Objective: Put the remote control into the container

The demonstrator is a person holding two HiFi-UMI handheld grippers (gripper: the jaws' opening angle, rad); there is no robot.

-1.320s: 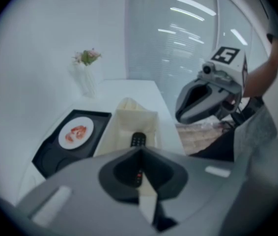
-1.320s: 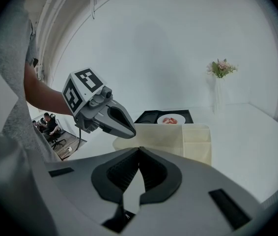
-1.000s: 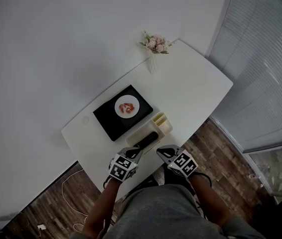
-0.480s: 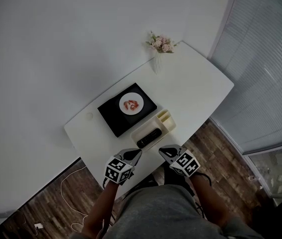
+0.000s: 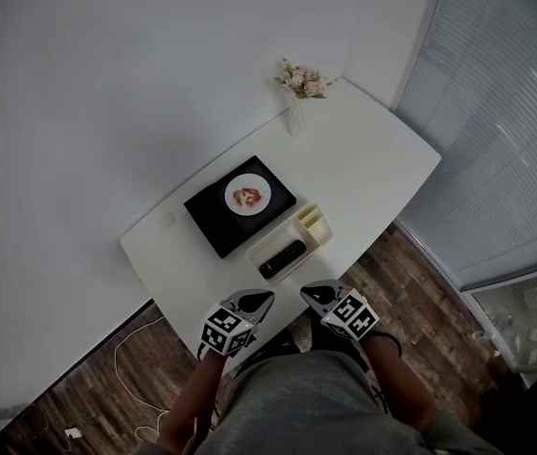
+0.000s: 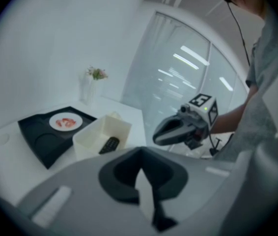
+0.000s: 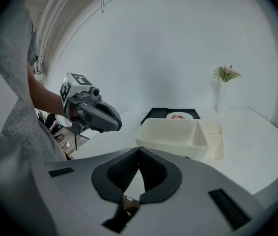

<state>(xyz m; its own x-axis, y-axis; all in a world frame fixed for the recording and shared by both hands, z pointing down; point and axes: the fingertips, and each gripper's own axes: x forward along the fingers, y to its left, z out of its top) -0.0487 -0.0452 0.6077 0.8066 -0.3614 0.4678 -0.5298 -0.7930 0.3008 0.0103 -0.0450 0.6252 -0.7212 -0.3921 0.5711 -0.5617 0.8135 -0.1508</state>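
The black remote control (image 5: 283, 259) lies inside the long compartment of the cream container (image 5: 322, 232) on the white table (image 5: 368, 164). The left gripper view shows the remote control (image 6: 109, 145) in the container (image 6: 110, 127) too. From the right gripper view, the container's (image 7: 168, 140) wall hides it. My left gripper (image 5: 257, 301) hovers at the table's near edge, short of the container, jaws shut and empty. My right gripper (image 5: 314, 295) hangs beside it off the table edge, jaws together with nothing between them.
A black tray (image 5: 213, 221) with a white plate of red food (image 5: 248, 195) lies just behind the container. A vase of pink flowers (image 5: 299, 88) stands at the table's far corner. Wooden floor and a window wall lie to the right.
Both grippers have drawn back from the container toward the person, the left one most. The remote stays in the container.
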